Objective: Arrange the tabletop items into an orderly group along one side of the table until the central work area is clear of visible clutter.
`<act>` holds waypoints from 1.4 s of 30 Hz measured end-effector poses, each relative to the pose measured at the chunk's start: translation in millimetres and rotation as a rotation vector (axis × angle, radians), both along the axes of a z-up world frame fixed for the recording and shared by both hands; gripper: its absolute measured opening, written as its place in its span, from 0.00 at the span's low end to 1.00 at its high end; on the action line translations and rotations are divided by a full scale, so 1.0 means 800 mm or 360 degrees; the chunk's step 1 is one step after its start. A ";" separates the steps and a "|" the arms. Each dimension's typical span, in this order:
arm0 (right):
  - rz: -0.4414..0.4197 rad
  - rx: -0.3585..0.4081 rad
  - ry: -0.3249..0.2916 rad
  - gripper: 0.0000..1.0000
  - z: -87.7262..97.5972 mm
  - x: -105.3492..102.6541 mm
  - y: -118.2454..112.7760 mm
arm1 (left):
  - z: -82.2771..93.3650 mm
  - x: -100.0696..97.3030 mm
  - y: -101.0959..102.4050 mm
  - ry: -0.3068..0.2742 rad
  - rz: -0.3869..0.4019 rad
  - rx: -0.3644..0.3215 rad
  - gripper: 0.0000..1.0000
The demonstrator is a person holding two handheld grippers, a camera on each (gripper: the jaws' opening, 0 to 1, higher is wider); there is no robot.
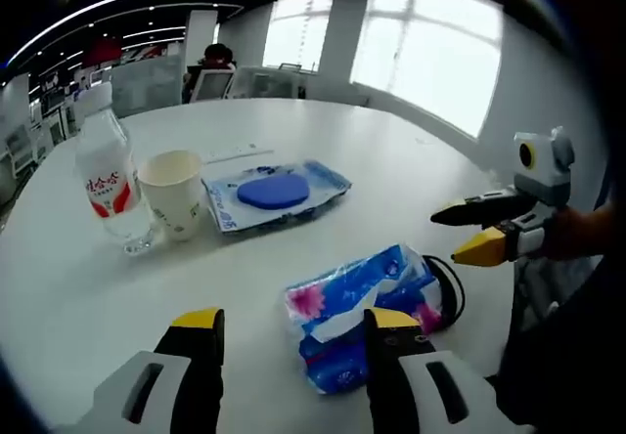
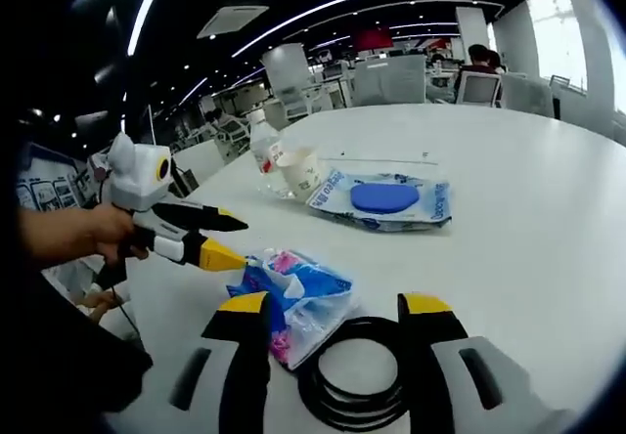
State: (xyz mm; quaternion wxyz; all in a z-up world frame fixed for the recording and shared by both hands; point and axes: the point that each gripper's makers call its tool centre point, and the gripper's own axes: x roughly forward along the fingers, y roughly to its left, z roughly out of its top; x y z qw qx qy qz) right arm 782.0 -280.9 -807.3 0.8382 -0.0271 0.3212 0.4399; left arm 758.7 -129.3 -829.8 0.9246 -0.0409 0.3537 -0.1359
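A blue tissue pack [image 1: 357, 302] lies on the white round table [image 1: 391, 160], just ahead of my open left gripper [image 1: 293, 325], closer to its right jaw. A black cable coil [image 1: 452, 289] touches the pack's far side. My right gripper [image 1: 468, 231] comes in from the right, open, above the coil. In the right gripper view the cable coil [image 2: 357, 380] lies between the jaws of the open right gripper [image 2: 335, 309], with the tissue pack [image 2: 298, 302] by its left jaw. The left gripper [image 2: 238, 241] hovers open at the pack's edge.
Farther back stand a water bottle [image 1: 103, 170] and a paper cup [image 1: 171, 192], side by side. Next to them lies a flat wet-wipes pack [image 1: 279, 192] with a blue lid. The same group is the bottle [image 2: 262, 146], cup [image 2: 301, 170] and wipes [image 2: 383, 199]. Office chairs and desks lie beyond the table.
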 end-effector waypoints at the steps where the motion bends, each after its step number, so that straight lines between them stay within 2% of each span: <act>1: 0.0000 0.0000 0.0014 0.48 -0.002 -0.007 0.002 | -0.002 -0.003 -0.002 0.0007 0.0000 -0.0007 0.57; 5: -0.0004 0.0029 0.0083 0.42 -0.009 -0.022 0.009 | -0.010 -0.010 -0.005 0.0020 -0.0014 -0.0018 0.53; 7: -0.0013 0.0024 0.0104 0.39 -0.015 -0.024 0.011 | -0.014 -0.011 -0.009 -0.0003 -0.0043 0.0001 0.50; 8: -0.0022 0.0027 0.0138 0.37 -0.019 -0.027 0.012 | -0.017 -0.014 -0.013 0.0015 -0.0052 -0.0004 0.49; 10: -0.0037 0.0039 0.0146 0.32 -0.022 -0.027 0.014 | -0.021 -0.015 -0.013 0.0025 -0.0047 -0.0019 0.46; 13: -0.0061 0.0027 0.0163 0.29 -0.028 -0.027 0.016 | -0.030 -0.018 -0.011 0.0061 -0.0033 -0.0038 0.38; 17: -0.0081 0.0008 0.0183 0.17 -0.034 -0.030 0.017 | -0.041 -0.025 -0.016 0.0128 -0.0024 -0.0089 0.26; 19: -0.0091 -0.0003 0.0199 0.13 -0.040 -0.033 0.018 | -0.051 -0.025 -0.015 0.0134 -0.0021 -0.0109 0.22; 21: -0.0099 -0.0007 0.0211 0.10 -0.043 -0.037 0.018 | -0.047 -0.026 -0.018 0.0146 -0.0025 -0.0121 0.19; 26: -0.0107 -0.0023 0.0217 0.07 -0.045 -0.043 0.019 | -0.051 -0.029 -0.017 0.0155 -0.0048 -0.0103 0.14; 32: -0.0129 -0.0027 0.0227 0.02 -0.045 -0.045 0.018 | -0.050 -0.034 -0.015 0.0169 -0.0043 -0.0097 0.02; 36: -0.0134 -0.0039 0.0233 0.00 -0.044 -0.050 0.017 | -0.051 -0.040 -0.015 0.0153 -0.0066 -0.0086 0.00; 42: -0.0148 -0.0046 0.0237 0.00 -0.041 -0.055 0.015 | -0.045 -0.040 -0.018 0.0141 -0.0037 -0.0102 0.00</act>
